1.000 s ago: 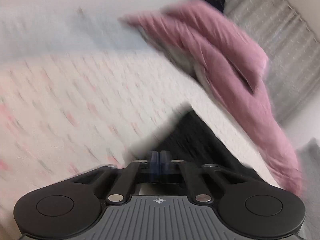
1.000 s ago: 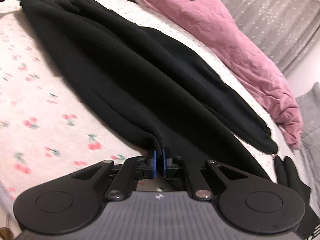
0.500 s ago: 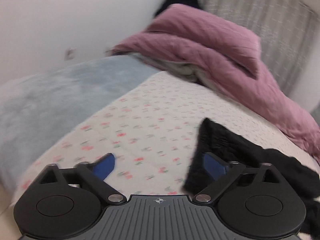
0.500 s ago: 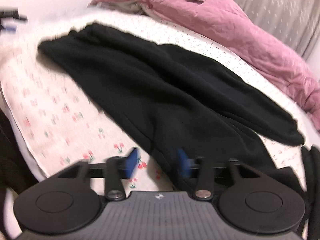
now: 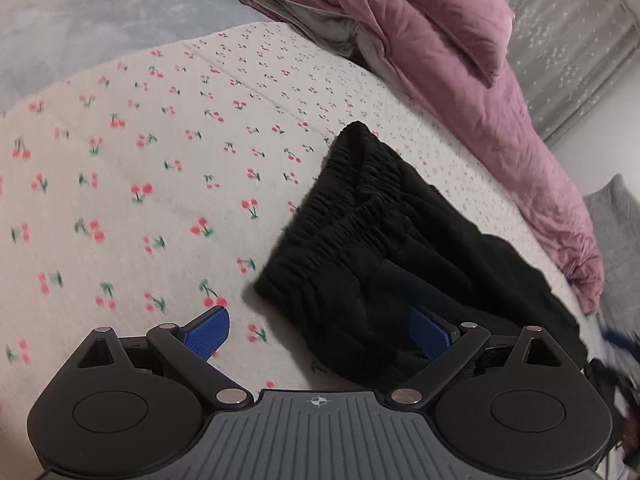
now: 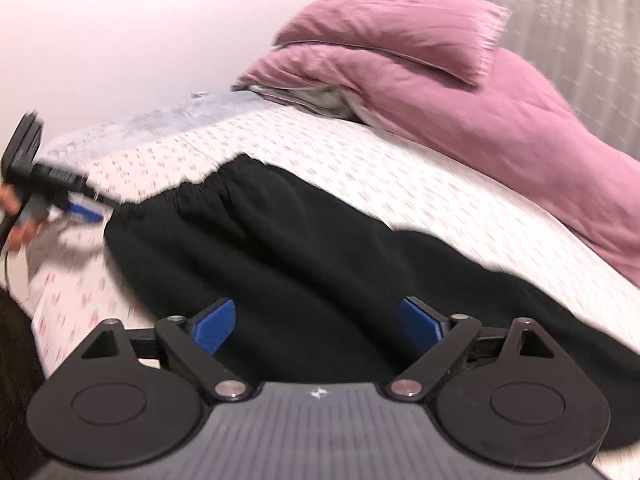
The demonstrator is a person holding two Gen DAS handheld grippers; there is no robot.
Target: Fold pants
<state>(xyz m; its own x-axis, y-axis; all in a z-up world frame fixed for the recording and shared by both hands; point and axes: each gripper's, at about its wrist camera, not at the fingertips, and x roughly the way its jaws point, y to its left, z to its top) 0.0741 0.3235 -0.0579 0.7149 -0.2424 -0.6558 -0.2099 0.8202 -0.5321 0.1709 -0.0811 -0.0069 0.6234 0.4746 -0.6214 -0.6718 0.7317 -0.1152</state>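
Observation:
Black pants point(image 5: 384, 248) lie spread on a cherry-print bed sheet point(image 5: 160, 168), with the gathered elastic waistband point(image 5: 340, 200) nearest in the left wrist view. My left gripper point(image 5: 320, 334) is open and empty, just above the waistband corner. In the right wrist view the pants point(image 6: 300, 248) stretch across the bed. My right gripper point(image 6: 320, 322) is open and empty over the black fabric. The left gripper also shows in the right wrist view point(image 6: 86, 208), at the waistband end.
A pink duvet point(image 5: 460, 64) with a pink pillow point(image 6: 400, 32) is piled along the far side of the bed. A grey-blue blanket point(image 5: 100, 28) lies at the head end. Grey curtains point(image 5: 568, 40) hang behind. The bed's near edge point(image 6: 40, 300) drops off at left.
Both grippers held the pants shut one second ago and have since opened and let go. The pants now lie flat on the sheet. Both grippers have pulled back slightly.

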